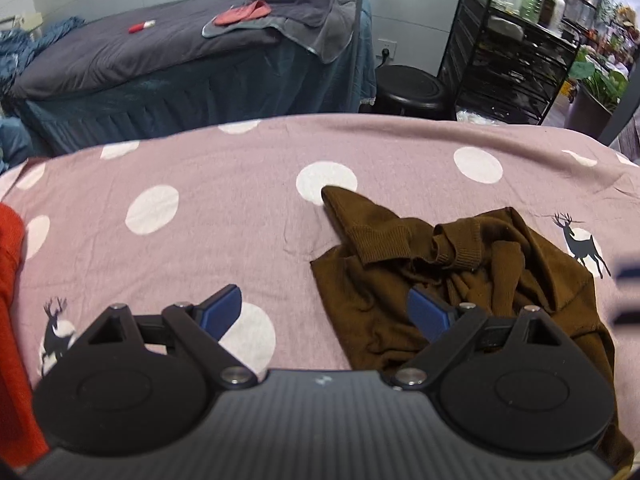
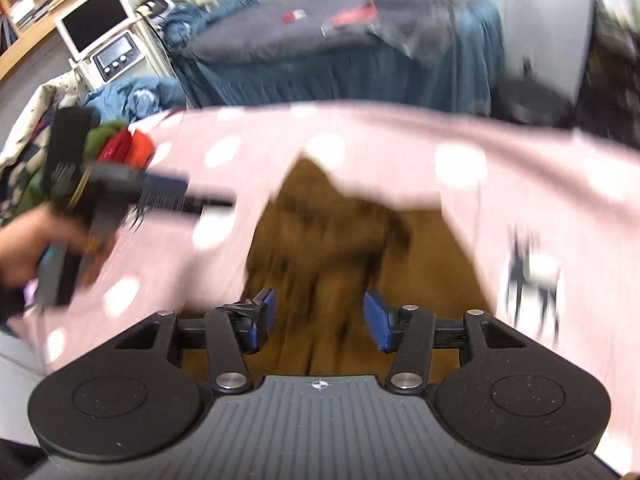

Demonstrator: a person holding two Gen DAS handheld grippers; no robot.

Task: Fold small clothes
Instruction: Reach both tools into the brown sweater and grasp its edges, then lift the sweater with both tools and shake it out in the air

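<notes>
A crumpled brown knit garment [image 1: 460, 280] lies on the pink polka-dot sheet [image 1: 200, 240]. My left gripper [image 1: 324, 312] is open and empty; its right finger hovers over the garment's left edge, its left finger over bare sheet. In the blurred right wrist view the brown garment [image 2: 340, 240] lies straight ahead. My right gripper [image 2: 318, 320] is open above its near part, holding nothing. The left gripper [image 2: 120, 192] shows there at the left, held in a hand.
An orange-red garment [image 1: 10, 300] lies at the sheet's left edge; a pile of clothes [image 2: 120, 144] shows far left. Behind stand a dark-covered bed [image 1: 180, 48], a black stool [image 1: 412, 88] and a black shelf cart [image 1: 508, 60].
</notes>
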